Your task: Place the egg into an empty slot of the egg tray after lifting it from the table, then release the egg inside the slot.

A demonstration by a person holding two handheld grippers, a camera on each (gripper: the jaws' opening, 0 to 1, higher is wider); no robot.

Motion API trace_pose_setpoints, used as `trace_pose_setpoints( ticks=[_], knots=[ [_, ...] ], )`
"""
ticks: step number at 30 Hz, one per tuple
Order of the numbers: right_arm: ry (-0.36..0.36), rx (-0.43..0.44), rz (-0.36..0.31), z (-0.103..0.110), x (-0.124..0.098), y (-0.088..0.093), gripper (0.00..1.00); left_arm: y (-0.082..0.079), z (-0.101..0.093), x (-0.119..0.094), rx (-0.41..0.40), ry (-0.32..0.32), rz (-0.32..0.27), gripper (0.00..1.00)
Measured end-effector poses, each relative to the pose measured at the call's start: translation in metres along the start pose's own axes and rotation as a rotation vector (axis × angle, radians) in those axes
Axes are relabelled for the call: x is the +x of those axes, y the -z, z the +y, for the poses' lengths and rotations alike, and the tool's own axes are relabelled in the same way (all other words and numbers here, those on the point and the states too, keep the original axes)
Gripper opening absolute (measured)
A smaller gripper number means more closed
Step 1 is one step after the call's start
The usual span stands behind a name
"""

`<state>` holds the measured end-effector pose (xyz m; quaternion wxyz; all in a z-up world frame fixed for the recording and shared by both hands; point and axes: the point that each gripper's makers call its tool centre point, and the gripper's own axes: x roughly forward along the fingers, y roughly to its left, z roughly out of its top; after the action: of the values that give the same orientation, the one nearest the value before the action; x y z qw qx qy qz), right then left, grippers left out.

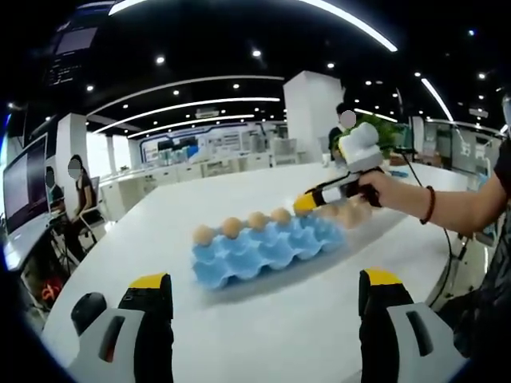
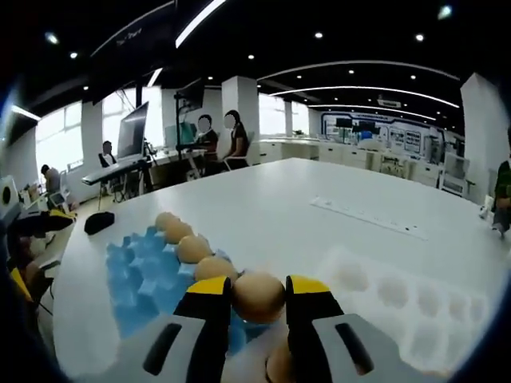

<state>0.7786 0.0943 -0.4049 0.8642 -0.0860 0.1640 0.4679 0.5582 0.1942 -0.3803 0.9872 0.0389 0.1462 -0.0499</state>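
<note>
Your white counter (image 1: pixel 263 319) runs wide and bare around the blue egg tray (image 1: pixel 267 247), which sits mid-frame in the left gripper view with open surface on every side and the counter's edge curving away at lower left. In that view, count four eggs (image 1: pixel 231 227) along the tray's far row. In the right gripper view four eggs line one side of the tray, and a clear tray (image 2: pixel 399 311) lies at lower right.

Your right hand-held gripper (image 2: pixel 258 299) has its jaws closed on the egg (image 2: pixel 258 296), held at bottom centre over the near end of the blue tray. Your left hand-held gripper (image 1: pixel 267 299) stands spread wide with nothing between its jaws, short of the tray.
</note>
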Motion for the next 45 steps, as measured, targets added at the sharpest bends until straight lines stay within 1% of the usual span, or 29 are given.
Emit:
trace_pose_setpoints(
  ticks=[2,4,5,6,7,10,13,14,15,17,19,20,22,23,24,26,29,32,37,41,45],
  knots=[
    [0.000,-0.025,0.018,0.001,0.000,0.002,0.28,-0.001,-0.001,0.001,0.001,0.004,-0.001,0.99],
    [-0.009,-0.097,0.051,0.003,0.003,0.005,0.28,-0.001,-0.001,0.001,0.002,0.005,-0.002,0.99],
    [-0.002,-0.118,0.066,0.005,0.001,0.008,0.28,-0.001,-0.001,0.001,0.003,0.004,-0.002,0.99],
    [-0.005,-0.123,0.075,0.010,0.000,0.010,0.28,-0.001,-0.001,0.001,0.005,0.005,-0.002,0.99],
    [-0.017,-0.139,0.095,0.009,0.006,0.009,0.28,-0.002,-0.001,0.001,0.005,0.006,-0.003,0.99],
    [-0.043,-0.150,0.109,0.012,0.010,0.008,0.28,-0.002,-0.002,0.002,0.006,0.009,-0.005,0.99],
    [-0.055,-0.113,0.138,0.012,0.010,0.010,0.28,-0.003,-0.002,0.001,0.008,0.008,-0.007,0.99],
    [-0.064,-0.094,0.159,0.012,0.010,0.011,0.28,-0.003,-0.002,0.001,0.008,0.008,-0.006,0.99],
    [-0.068,-0.057,0.187,0.011,0.008,0.013,0.28,-0.004,-0.002,0.000,0.008,0.007,-0.006,0.99],
    [-0.073,-0.015,0.219,0.009,0.009,0.014,0.28,-0.004,-0.001,0.000,0.009,0.007,-0.008,0.99],
    [-0.072,-0.017,0.224,0.008,0.010,0.013,0.28,-0.005,-0.001,0.000,0.009,0.008,-0.012,0.99],
    [-0.074,-0.001,0.240,0.008,0.009,0.014,0.28,-0.005,-0.002,0.000,0.008,0.010,-0.015,0.99],
    [-0.088,0.042,0.275,0.011,0.005,0.019,0.28,-0.005,-0.001,0.000,0.008,0.010,-0.014,0.99],
    [-0.096,0.078,0.302,0.008,0.009,0.019,0.28,-0.005,-0.001,0.000,0.010,0.008,-0.012,0.99],
    [-0.102,0.094,0.319,0.007,0.009,0.020,0.28,-0.005,-0.001,0.000,0.011,0.008,-0.011,0.99],
    [-0.131,0.094,0.336,0.006,0.012,0.019,0.28,-0.006,-0.001,-0.001,0.011,0.009,-0.015,0.99],
    [-0.149,0.078,0.362,0.007,0.013,0.019,0.29,-0.007,0.000,-0.002,0.009,0.008,-0.021,0.99],
    [-0.159,0.076,0.370,0.008,0.012,0.020,0.29,-0.006,0.002,-0.002,0.007,0.002,-0.018,0.99],
    [-0.176,0.073,0.354,0.008,0.010,0.020,0.29,-0.006,0.002,-0.002,0.007,0.004,-0.021,0.99],
    [-0.183,0.047,0.322,0.010,0.010,0.018,0.30,-0.007,0.001,0.000,0.009,0.007,-0.021,0.99],
    [-0.167,0.011,0.296,0.008,0.009,0.017,0.34,-0.007,-0.001,0.001,0.009,0.011,-0.023,0.99]
  ],
)
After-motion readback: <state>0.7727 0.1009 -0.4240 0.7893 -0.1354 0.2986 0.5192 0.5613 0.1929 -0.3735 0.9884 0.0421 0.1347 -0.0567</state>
